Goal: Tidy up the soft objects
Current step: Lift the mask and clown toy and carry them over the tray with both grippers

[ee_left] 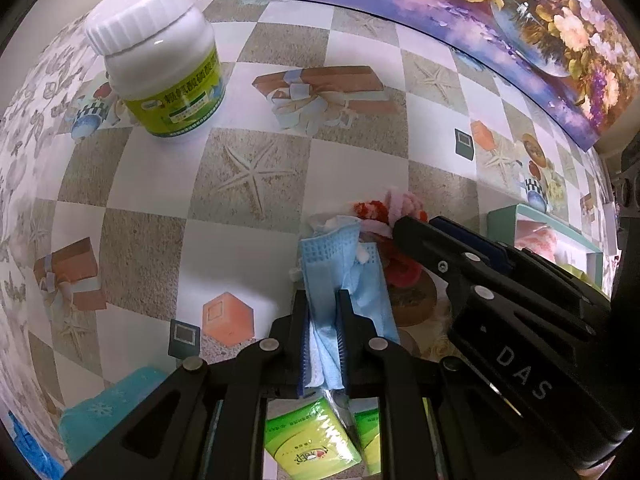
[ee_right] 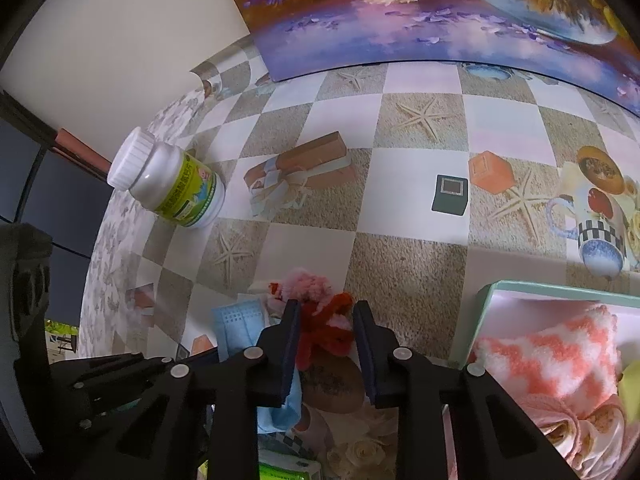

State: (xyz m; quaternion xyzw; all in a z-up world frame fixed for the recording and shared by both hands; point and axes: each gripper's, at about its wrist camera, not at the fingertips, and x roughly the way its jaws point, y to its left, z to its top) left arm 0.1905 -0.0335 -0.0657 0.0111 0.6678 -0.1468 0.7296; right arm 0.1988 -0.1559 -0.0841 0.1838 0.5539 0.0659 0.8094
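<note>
Two soft things are in play at once: a blue face mask (ee_left: pixel 344 280), pinched flat between the pressed-together jaws of the left gripper (ee_left: pixel 323 320), and a tangle of red and pink fuzzy craft flowers (ee_right: pixel 320 316) lying on the patterned tablecloth (ee_right: pixel 408 264) just beside the mask. The right gripper (ee_right: pixel 326 344) straddles the red part of that tangle; one finger (ee_right: pixel 290 344) touches the fuzz on its left, while the other still shows a gap, so its jaws stand partly spread around the flowers, not yet clamped on them. Whether the mask is lifted clear of the cloth or only gathered up cannot be told, though its loose end droops toward the flowers. To the right, near the flowers, an open teal-rimmed box (ee_right: pixel 486 304) already holds a coral-and-white fluffy sock (ee_right: pixel 548 356) and some pink fabric (ee_right: pixel 584 428), which suggests part of the sorting is done. By my reading the mask and the flowers are left to go in, and the grasp on the flowers is the step in hand. Farther off stands a white jar with a green label (ee_left: pixel 164 64), and a flower painting (ee_left: pixel 480 12) leans at the back. A green tissue packet (ee_left: pixel 312 436) and a turquoise cloth (ee_left: pixel 104 412) lie below the left gripper, possibly still to be sorted.
</note>
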